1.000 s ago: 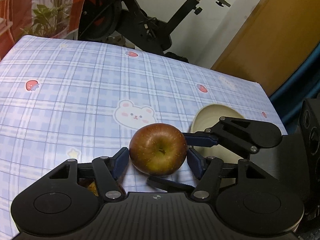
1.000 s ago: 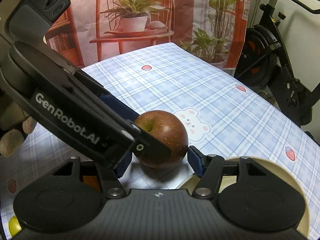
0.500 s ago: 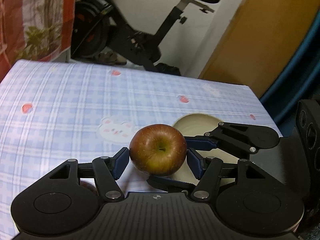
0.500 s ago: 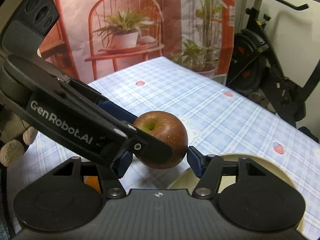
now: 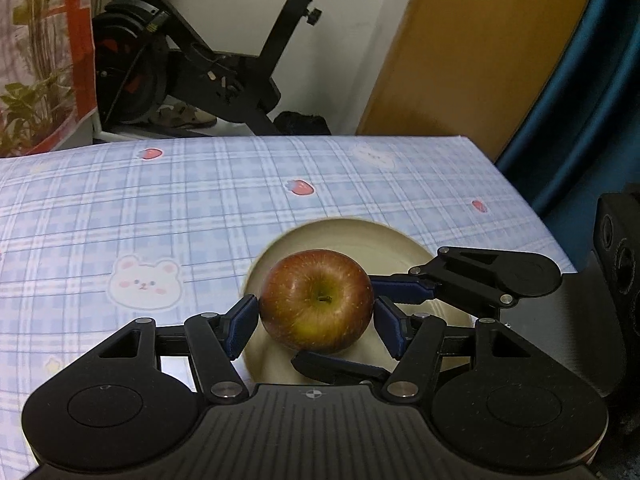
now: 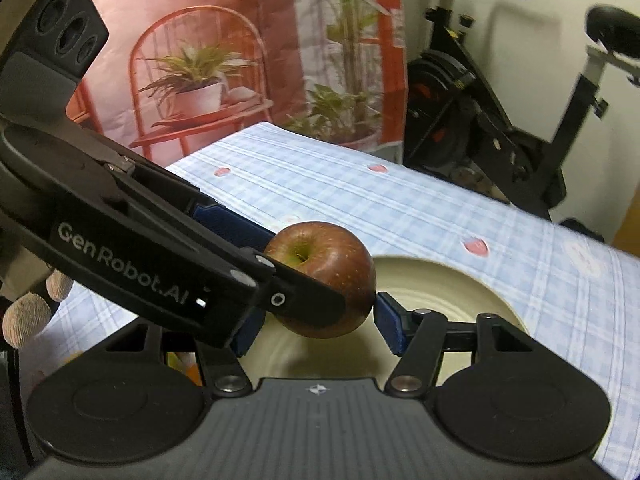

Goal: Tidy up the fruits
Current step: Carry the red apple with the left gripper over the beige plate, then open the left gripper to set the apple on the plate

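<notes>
A red-green apple [image 5: 316,300] hangs in the air over a cream plate [image 5: 360,236] on the checked tablecloth. My left gripper [image 5: 316,322] is shut on it, a blue pad pressing each side. In the same view one finger [image 5: 404,289] of my right gripper reaches in from the right and touches the apple. In the right wrist view the apple [image 6: 336,260] sits between the blue pads of my right gripper [image 6: 320,330], also shut on it. The black body of the left gripper [image 6: 160,256] crosses in from the left and hides the apple's lower left. The plate [image 6: 440,288] lies below.
An exercise bike [image 5: 192,64] stands beyond the table's far edge. Next to it are a wooden door [image 5: 480,48] and a blue curtain [image 5: 592,112]. A plant backdrop [image 6: 240,60] hangs behind. A gloved hand [image 6: 24,316] holds the left gripper. Something orange [image 6: 192,372] shows under the right gripper.
Both grippers, still shut on the apple, have carried it across the table. It was over bare cloth beside the plate; now it hangs over the plate.
</notes>
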Available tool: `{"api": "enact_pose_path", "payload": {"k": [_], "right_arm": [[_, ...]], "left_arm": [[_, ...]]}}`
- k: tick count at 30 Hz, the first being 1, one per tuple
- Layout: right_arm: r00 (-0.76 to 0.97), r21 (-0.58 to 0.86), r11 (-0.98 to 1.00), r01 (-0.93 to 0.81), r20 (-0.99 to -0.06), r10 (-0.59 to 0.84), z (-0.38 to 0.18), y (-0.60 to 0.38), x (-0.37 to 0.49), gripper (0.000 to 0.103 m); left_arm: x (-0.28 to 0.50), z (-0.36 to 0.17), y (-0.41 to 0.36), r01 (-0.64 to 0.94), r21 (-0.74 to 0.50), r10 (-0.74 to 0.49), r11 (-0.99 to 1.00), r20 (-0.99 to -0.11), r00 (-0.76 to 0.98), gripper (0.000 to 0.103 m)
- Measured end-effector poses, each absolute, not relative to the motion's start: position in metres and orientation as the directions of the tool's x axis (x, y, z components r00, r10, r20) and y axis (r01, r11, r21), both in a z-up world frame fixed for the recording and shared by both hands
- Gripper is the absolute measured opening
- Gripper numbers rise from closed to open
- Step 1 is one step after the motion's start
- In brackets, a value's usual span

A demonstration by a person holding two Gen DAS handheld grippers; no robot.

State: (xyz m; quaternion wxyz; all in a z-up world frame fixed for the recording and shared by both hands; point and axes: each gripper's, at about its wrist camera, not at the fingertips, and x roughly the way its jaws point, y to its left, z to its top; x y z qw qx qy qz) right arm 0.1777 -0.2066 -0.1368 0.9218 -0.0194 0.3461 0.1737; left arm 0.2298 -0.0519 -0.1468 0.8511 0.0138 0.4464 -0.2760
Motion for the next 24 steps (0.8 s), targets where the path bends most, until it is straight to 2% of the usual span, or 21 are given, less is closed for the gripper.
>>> {"api": "enact_pose_path", "payload": {"k": [13,24], "right_arm": [[0.693,0.146,0.944,-0.297,-0.647,0.318,-0.155,-0.218,0.189,0.062],[0.700,0.169,0.942,-0.290,-0.633,0.329,-0.159,-0.218,0.196,0.062]], "left_arm": [[0.241,-0.161,-0.059,0.472,-0.166,-0.399,0.866,-0.798,0.452,0.067],[0.243,-0.161,-0.060,0.470,-0.149,-0.390,0.870,-0.792,0.471,0.069]]}}
